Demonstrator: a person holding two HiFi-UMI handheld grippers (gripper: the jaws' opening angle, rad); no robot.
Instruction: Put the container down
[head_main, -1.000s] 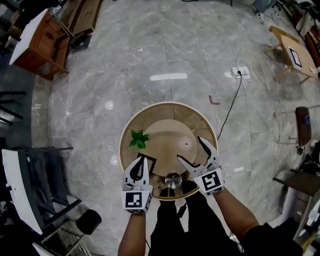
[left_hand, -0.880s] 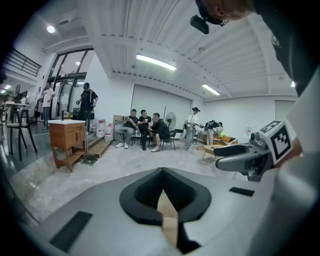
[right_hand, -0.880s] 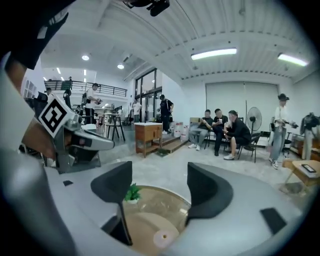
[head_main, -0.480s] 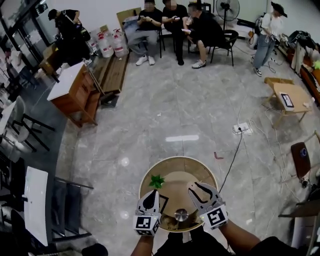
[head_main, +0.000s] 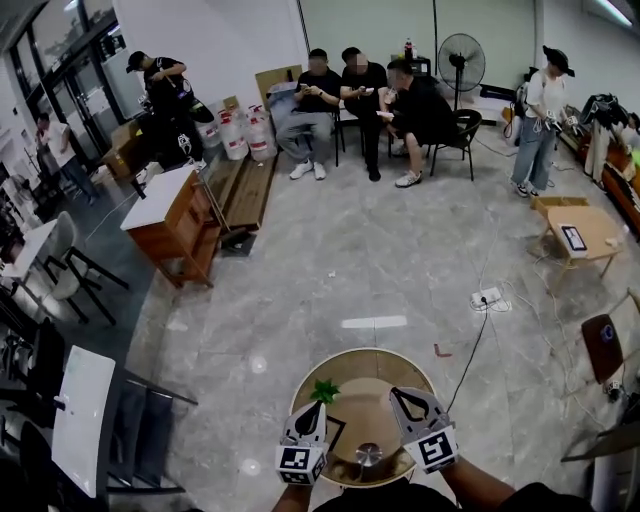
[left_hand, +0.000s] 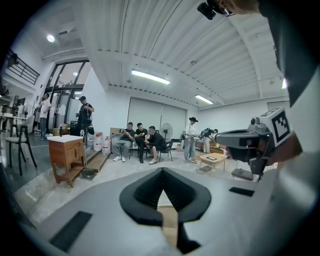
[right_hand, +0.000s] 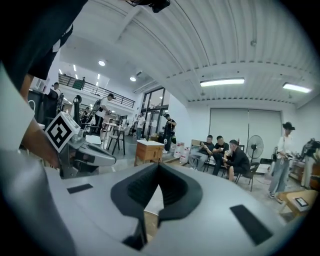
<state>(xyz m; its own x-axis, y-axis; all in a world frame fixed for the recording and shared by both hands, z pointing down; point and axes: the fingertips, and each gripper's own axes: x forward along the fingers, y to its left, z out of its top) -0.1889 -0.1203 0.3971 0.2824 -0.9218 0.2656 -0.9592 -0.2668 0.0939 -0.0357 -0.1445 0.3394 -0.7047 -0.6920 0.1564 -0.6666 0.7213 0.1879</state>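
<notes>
The container (head_main: 368, 455) sits on the round tabletop (head_main: 412, 368), close to its near edge and between our two grippers. In the head view we look down on it as a small, shiny, round shape, so it seems to stand upright with its top towards the ceiling. It is too small for us to tell any long axis or which way it faces. A green sprig (head_main: 322, 391) lies on the tabletop farther from us, just ahead of the left gripper's tip.

We hold the left gripper (head_main: 312, 408) over the near left part of the tabletop, with its marker cube nearest to us and its tip pointing away and leaning slightly inward. The right gripper (head_main: 396, 393) mirrors it on the near right part, also pointing away from us, its tip leaning inward. Both are near the container but apart from it, one on each side.

In the left gripper view the jaws are pressed together at their tips, with nothing between them. In the right gripper view the jaws likewise meet at the tips, and they pinch nothing.
</notes>
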